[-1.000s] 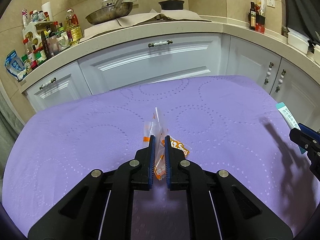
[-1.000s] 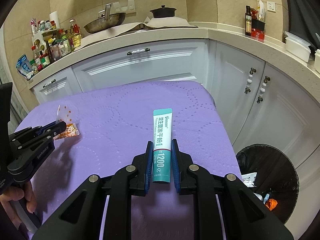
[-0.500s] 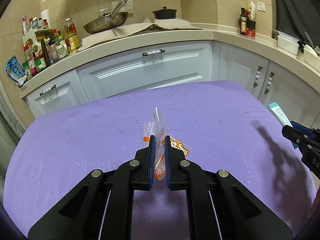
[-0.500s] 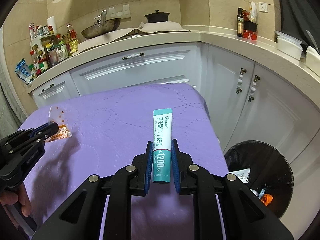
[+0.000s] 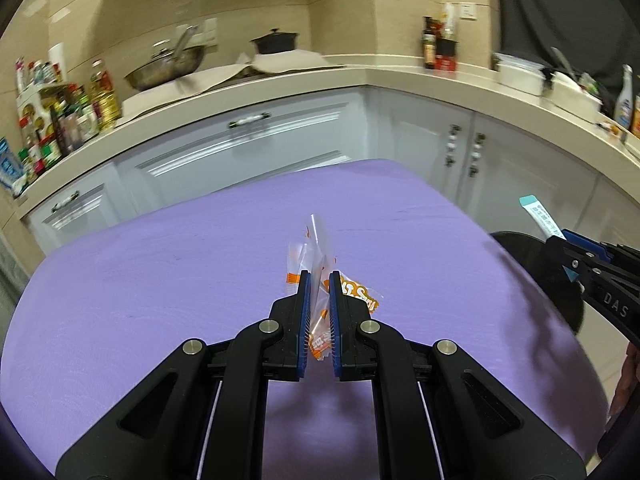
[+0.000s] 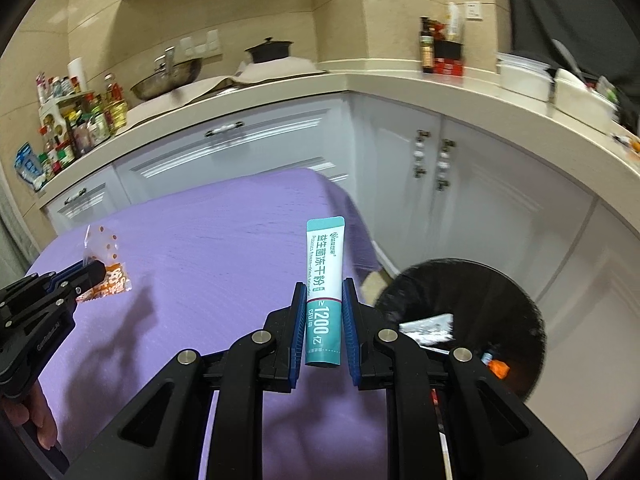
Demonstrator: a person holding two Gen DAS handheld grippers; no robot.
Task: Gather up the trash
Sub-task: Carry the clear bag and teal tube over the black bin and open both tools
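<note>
Your right gripper (image 6: 324,320) has its fingers closed on the teal sachet (image 6: 324,276), gripped low so most of it stands clear above the tips, likely so it drops free once you are over the black bin (image 6: 460,320) just right of the purple worktop (image 6: 208,248). Your left gripper (image 5: 319,312) pinches the clear orange-printed wrapper (image 5: 318,256) above the worktop, held ready to follow.
</note>
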